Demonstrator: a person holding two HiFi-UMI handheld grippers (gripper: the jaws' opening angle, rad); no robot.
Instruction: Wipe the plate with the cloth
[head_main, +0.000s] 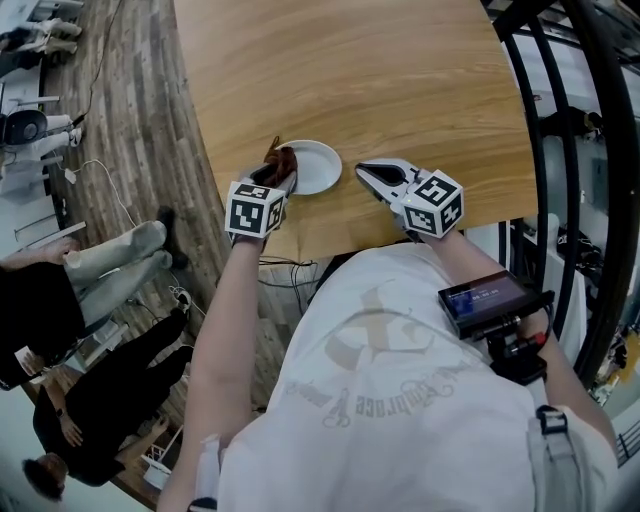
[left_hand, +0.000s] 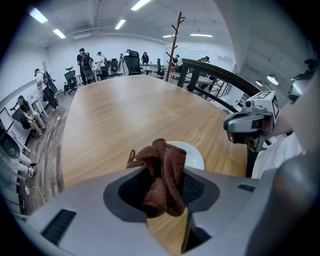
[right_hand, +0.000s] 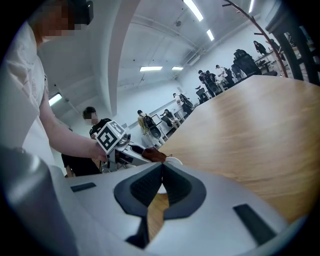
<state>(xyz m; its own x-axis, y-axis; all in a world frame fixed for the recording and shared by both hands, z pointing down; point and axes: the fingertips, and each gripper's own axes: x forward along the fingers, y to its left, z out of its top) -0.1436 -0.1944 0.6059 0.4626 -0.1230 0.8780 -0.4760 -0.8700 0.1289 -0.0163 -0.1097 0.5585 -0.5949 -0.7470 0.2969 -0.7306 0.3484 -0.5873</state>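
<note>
Currently the left gripper (head_main: 279, 173) has its fingers clenched on the cloth (head_main: 281, 159), a brown bunch standing up between the pads in the left gripper view (left_hand: 162, 177). The plate (head_main: 318, 166), white and round, lies flat on the table (head_main: 380, 80), directly ahead of those fingers and slightly to their right. From the head view the cloth overlaps the plate's left rim; whether it is touching the surface or held just above it cannot be told. The right gripper (head_main: 366, 172) has its fingers pressed together with nothing between them, tips pointing at the plate's right rim from just beside it and not touching it. Being round, the plate has no long axis to align with. Judgement: the left gripper is the nearer one and carries the cloth, so the coming move is a short sweep to the right across the plate. Room: the plate sits near the table's near edge and near its left edge, so travel toward the body or to the left is limited. Beyond the plate the table is open wood. An unheld plate may slide under the wipe; the right fingers are close enough to steady it.
</note>
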